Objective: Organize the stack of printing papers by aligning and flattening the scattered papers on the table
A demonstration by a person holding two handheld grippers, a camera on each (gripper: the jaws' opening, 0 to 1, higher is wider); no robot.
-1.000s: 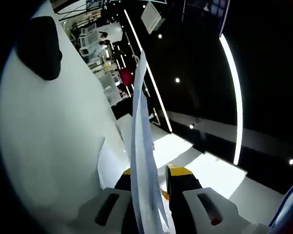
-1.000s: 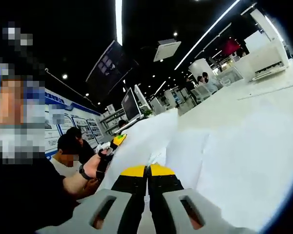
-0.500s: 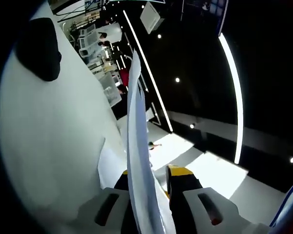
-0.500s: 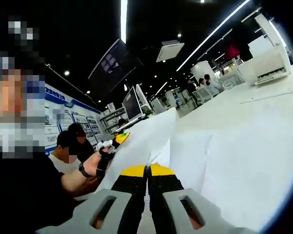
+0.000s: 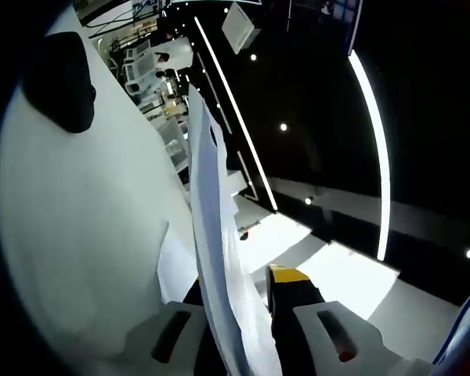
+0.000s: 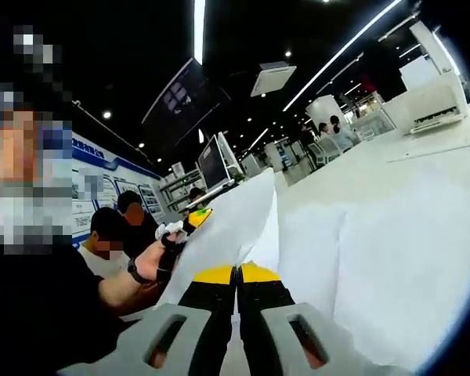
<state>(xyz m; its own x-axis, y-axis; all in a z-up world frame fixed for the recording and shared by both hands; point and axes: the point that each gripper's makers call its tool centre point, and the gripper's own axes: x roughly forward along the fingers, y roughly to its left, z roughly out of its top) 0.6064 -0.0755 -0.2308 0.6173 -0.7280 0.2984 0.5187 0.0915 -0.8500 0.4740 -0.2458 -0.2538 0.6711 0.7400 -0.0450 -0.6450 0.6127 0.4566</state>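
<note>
In the left gripper view a stack of white printing papers (image 5: pixel 211 235) stands edge-on and lifted off the white table (image 5: pixel 86 204), bending toward the table at its top. My left gripper (image 5: pixel 236 286) is shut on the stack's lower edge. In the right gripper view the same papers (image 6: pixel 231 223) rise as a broad sheet, and my right gripper (image 6: pixel 236 274) is shut on their near edge. The left gripper (image 6: pixel 193 220), held by a hand (image 6: pixel 158 254), grips the far edge. More loose paper (image 6: pixel 376 258) lies flat on the table.
A black rounded object (image 5: pixel 60 78) lies on the table far from the left gripper. One flat sheet (image 5: pixel 176 266) lies on the table beside the lifted stack. Seated people (image 6: pixel 117 235) are at the left of the right gripper view; shelves and desks stand far behind.
The top of the held stack has swung toward the table in the left gripper view. In the right gripper view the sheet stands slightly taller. Both grippers keep their hold.
</note>
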